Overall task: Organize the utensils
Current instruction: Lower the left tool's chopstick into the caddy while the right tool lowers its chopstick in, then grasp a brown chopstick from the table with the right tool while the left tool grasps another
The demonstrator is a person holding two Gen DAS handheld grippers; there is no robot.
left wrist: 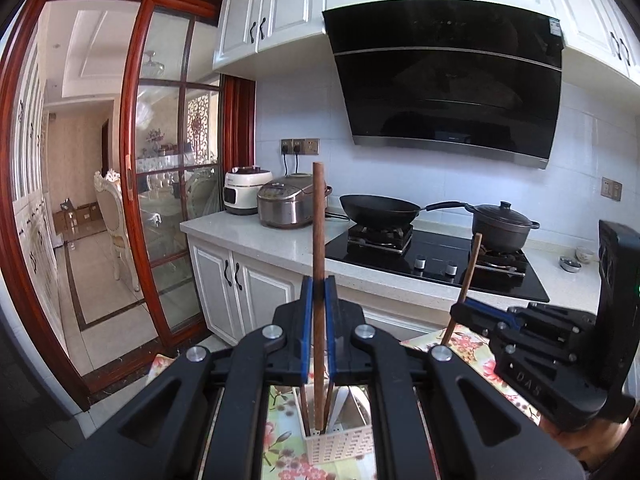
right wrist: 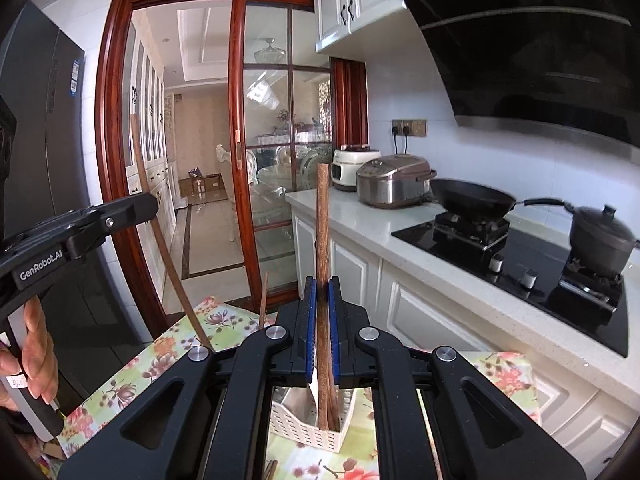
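A: What does the left gripper (left wrist: pixel 319 292) hold?
B: One wooden chopstick (left wrist: pixel 319 240), squeezed tight and standing straight up.
A: And the right gripper (right wrist: pixel 322 300)?
B: It pinches another chopstick (right wrist: pixel 322 224), upright too.
A: Where do their bottom tips sit?
B: Down by the white basket (right wrist: pixel 308 432) on the flowery tablecloth (right wrist: pixel 132 368), near the table's edge. The counter (left wrist: pixel 256 236) stands well apart.

left gripper (left wrist: pixel 319 292) clamping upright chopstick (left wrist: pixel 319 240), basket (left wrist: pixel 338 442) below

Black wok (left wrist: pixel 378 209) and lidded pot (left wrist: pixel 502 226) on the stove (left wrist: pixel 436 260).
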